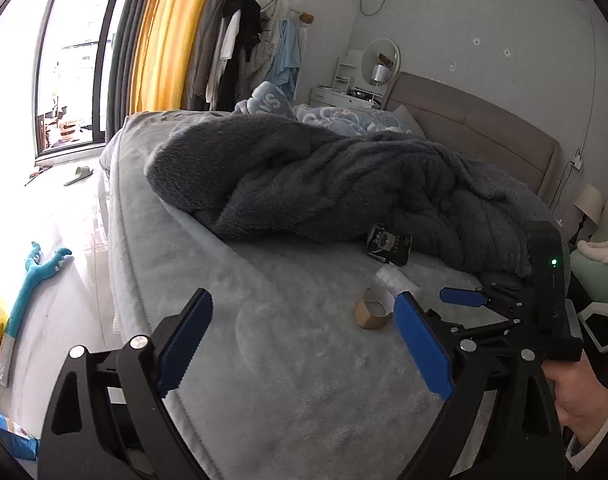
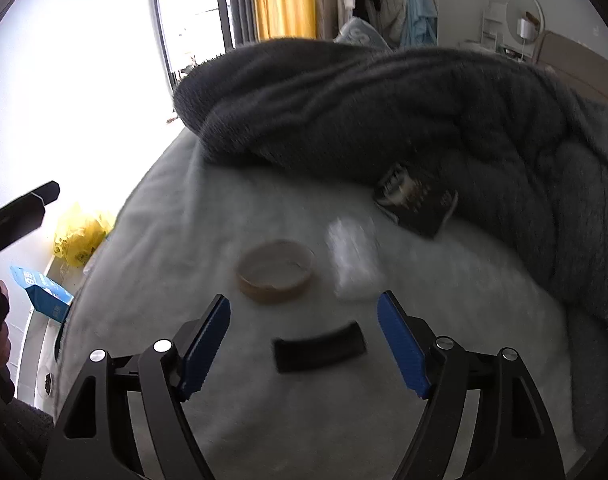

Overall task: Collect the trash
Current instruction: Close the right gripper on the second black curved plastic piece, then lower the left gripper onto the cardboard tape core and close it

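Observation:
Several bits of trash lie on the pale grey bed (image 2: 232, 420). They are a brown cardboard tape ring (image 2: 276, 272) (image 1: 373, 312), a crumpled clear plastic wrapper (image 2: 353, 264) (image 1: 395, 278), a dark printed packet (image 2: 415, 204) (image 1: 387, 244) at the blanket's edge, and a flat black strip (image 2: 319, 350). My right gripper (image 2: 304, 344) hangs open over the black strip, which lies between the blue pads without touching them. My left gripper (image 1: 304, 344) is open and empty, left of the ring. In the left wrist view one right finger (image 1: 463, 296) shows beside the ring.
A bunched dark grey blanket (image 1: 323, 184) covers the back of the bed. On the floor to the left are a yellow plastic bag (image 2: 80, 236), a blue carton (image 2: 44, 292) and a blue plush toy (image 1: 36, 272). The headboard (image 1: 483, 132) stands at the right.

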Demonstrator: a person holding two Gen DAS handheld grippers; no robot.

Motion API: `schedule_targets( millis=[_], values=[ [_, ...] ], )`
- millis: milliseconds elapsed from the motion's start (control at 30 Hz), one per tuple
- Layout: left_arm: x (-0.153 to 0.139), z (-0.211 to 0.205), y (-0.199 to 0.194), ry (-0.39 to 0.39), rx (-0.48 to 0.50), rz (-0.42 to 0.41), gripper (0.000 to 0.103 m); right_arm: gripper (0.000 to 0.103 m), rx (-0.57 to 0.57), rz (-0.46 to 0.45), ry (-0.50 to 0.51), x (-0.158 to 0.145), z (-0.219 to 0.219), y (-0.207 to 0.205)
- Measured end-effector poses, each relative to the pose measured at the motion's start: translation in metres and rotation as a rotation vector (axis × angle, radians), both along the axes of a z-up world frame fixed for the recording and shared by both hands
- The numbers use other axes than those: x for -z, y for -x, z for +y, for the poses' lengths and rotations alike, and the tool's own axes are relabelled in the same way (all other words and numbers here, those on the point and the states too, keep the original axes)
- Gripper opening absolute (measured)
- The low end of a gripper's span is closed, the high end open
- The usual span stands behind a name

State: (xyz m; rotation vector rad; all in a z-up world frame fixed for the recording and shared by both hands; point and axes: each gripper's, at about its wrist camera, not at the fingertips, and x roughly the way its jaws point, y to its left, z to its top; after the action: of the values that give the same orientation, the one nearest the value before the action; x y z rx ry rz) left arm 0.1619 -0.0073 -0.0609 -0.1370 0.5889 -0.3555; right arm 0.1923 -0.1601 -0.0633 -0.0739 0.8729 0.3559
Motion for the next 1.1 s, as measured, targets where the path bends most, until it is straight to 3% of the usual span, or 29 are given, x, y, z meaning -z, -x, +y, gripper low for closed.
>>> schedule_targets(
  millis=[333, 600, 800, 1100],
  values=[
    [0.014, -0.028, -0.012, -0.009, 0.014, 0.04, 0.094, 0.077, -0.037, 0.058, -0.05, 0.011, -0.013, 0.002],
    [0.027, -0.044, -0.021, 0.003, 0.017, 0.074, 0.094, 0.05, -0.04, 0.092, -0.035, 0.021, -0.016, 0.005],
    [0.037, -0.058, -0.028, 0.023, 0.017, 0.1, 0.094, 0.048, -0.022, 0.072, -0.073, 0.014, -0.03, 0.005],
    [0.054, -0.094, -0.04, -0.075, 0.052, 0.139, 0.089, 0.048, 0.036, 0.022, -0.129, -0.007, -0.067, 0.008]
  ],
)
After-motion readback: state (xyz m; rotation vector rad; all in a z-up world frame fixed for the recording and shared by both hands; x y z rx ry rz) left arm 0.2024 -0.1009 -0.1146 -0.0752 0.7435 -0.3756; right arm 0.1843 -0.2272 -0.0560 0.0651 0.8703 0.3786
